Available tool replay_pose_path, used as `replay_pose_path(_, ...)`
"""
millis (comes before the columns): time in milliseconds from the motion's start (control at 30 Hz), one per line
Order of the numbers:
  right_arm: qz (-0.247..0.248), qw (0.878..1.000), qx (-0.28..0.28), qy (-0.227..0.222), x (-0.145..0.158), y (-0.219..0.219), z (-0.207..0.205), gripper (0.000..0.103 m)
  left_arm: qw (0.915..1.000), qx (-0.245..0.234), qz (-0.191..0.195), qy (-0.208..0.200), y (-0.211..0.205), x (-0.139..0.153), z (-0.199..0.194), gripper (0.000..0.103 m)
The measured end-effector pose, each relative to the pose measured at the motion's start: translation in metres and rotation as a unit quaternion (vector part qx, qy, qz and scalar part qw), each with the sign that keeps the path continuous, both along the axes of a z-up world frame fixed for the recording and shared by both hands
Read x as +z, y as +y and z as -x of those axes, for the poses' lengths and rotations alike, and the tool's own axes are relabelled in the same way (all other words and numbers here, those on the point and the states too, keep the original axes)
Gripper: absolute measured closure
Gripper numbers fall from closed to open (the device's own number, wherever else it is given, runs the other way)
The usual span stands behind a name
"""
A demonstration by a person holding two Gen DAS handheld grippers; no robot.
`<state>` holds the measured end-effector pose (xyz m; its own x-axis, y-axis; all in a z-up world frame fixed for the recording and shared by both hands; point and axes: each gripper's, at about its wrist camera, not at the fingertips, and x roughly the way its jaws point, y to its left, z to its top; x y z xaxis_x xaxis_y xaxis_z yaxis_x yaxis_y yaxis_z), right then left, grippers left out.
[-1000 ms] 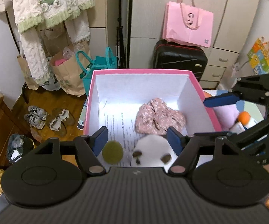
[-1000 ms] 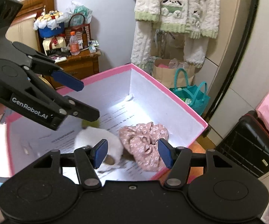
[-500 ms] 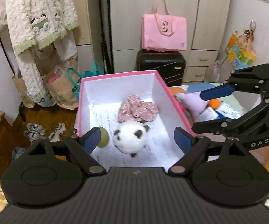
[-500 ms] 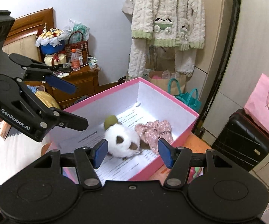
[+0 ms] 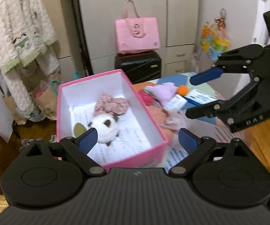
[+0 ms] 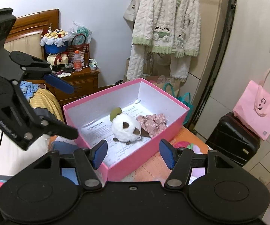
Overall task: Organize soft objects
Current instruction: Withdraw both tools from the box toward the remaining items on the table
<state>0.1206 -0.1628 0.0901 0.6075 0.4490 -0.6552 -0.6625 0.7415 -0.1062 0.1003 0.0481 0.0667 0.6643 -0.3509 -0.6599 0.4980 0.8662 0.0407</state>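
Left gripper (image 5: 137, 140) is spreading its jaws with nothing between them, hanging over the near end of the pink box (image 5: 154, 129). Right gripper (image 6: 133, 154) sits apart and empty too. Inside the box, mid-floor, the white plush (image 6: 126, 129) lies on a printed sheet, touching the floral fabric piece (image 6: 151, 121) toward the far wall. Beside the box, on the orange mat (image 5: 262, 135), sits a purple plush (image 5: 163, 91).

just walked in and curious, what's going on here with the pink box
A person is sorting soft things into the pink box with handheld tongs. A white plush toy and a floral cloth lie inside. The left tongs are opening with nothing between them; the right tongs are empty too. A purple plush waits outside.
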Motion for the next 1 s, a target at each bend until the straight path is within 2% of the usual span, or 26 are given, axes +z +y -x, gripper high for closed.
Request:
replay_pose_path(200,-0.011,1.000,-0.006,-0.013,-0.002,-0.030,0.031,0.036,0.9995,-0.031,-0.007,0.008,-0.023,-0.004,0.022,0.008)
replay_pose_path(333,-0.027,0.999,-0.016,-0.026,-0.007,-0.056,0.054,0.033,0.9983,-0.044,-0.037,-0.006,-0.048,-0.012,0.033,0.008)
replay_pose_path(433,-0.067,0.996,-0.031,-0.044,-0.012,-0.082,0.067,0.028,0.9968,-0.061,-0.050,-0.007,-0.067,-0.020,0.037,0.008)
replay_pose_path(533,-0.091,0.993,-0.056,-0.040,-0.023,-0.104,0.070,0.028,0.9960,-0.078,-0.043,-0.003,-0.082,-0.026,0.037,0.008)
replay_pose_path(700,-0.104,0.990,-0.092,-0.032,-0.040,-0.131,0.061,0.028,0.9961,-0.087,-0.012,-0.006,-0.103,-0.038,0.027,0.008)
replay_pose_path(833,-0.112,0.989,-0.097,-0.023,-0.054,-0.146,0.052,0.028,0.9959,-0.089,0.006,-0.013,-0.121,-0.052,0.017,0.008)
replay_pose_path(1000,-0.125,0.987,-0.100,-0.009,-0.069,-0.157,0.036,0.028,0.9959,-0.087,0.009,-0.023,-0.141,-0.072,0.004,0.008)
